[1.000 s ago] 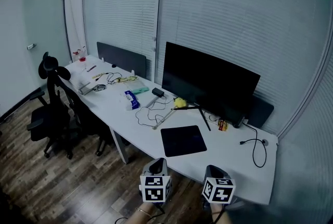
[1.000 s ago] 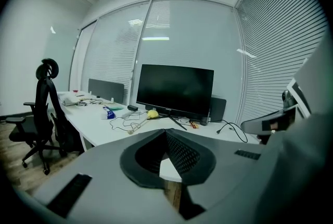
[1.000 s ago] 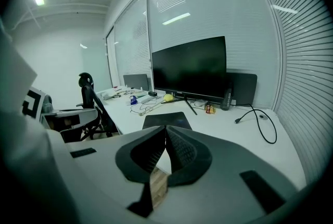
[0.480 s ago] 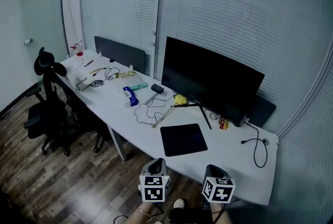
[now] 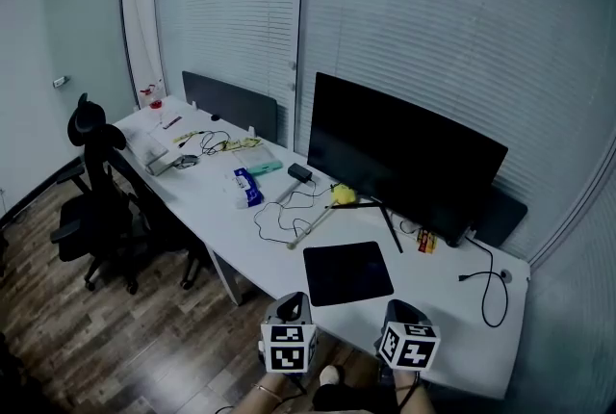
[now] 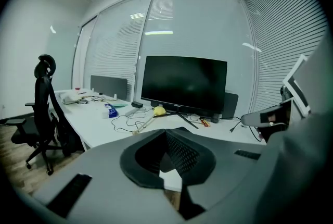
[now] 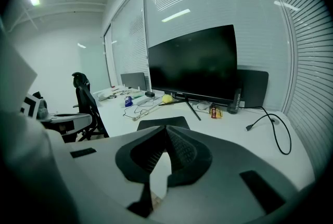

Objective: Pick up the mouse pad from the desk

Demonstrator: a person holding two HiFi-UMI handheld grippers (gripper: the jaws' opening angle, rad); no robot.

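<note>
We hold the left tool [image 6: 165,137] and right tool [image 7: 166,134] with jaws together, both empty. The flat black rectangular mouse pad [image 5: 347,272] lies on the long white counter [image 5: 207,200] before the wide black monitor [image 5: 404,162], apparently untouched.

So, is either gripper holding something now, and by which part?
Nothing is held. The left gripper and right gripper have jaws shut and empty; the mouse pad lies on the desk.

left gripper [image 6: 165,131], right gripper [image 7: 166,127] grey; black ridged pads [image 6: 180,153]; white marker cubes [image 5: 288,348]
</note>
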